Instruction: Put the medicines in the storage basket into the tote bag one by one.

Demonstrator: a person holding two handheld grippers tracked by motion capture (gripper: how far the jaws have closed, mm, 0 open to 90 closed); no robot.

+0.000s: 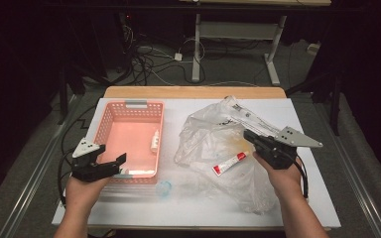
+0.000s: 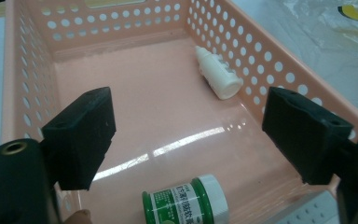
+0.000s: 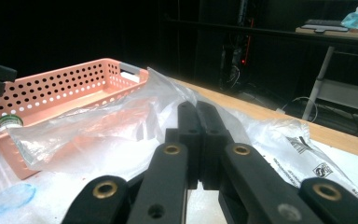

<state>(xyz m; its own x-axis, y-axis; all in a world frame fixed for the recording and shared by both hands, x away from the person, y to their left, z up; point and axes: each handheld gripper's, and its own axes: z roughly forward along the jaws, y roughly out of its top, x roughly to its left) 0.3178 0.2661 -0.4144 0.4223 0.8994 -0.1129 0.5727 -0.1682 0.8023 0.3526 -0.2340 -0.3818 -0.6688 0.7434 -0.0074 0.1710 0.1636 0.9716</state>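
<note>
A pink perforated basket (image 1: 105,123) stands on the left of the white table top. Inside it a white bottle (image 1: 155,141) lies against the right wall (image 2: 219,72). A green-labelled bottle with a white cap (image 2: 186,203) lies at the basket's near end. My left gripper (image 1: 110,157) hangs over that near end, jaws open (image 2: 189,135), with the green bottle below the gap and untouched. My right gripper (image 1: 248,134) is shut (image 3: 196,107) on a fold of the clear plastic bag (image 1: 213,134). A red and white tube (image 1: 229,163) lies inside the bag.
A small blue translucent disc (image 1: 163,188) lies on the table in front of the basket. The bag's film (image 3: 98,126) drapes toward the basket (image 3: 51,88). Beyond the table's wooden far edge (image 1: 193,91) are cables and desk legs on the floor.
</note>
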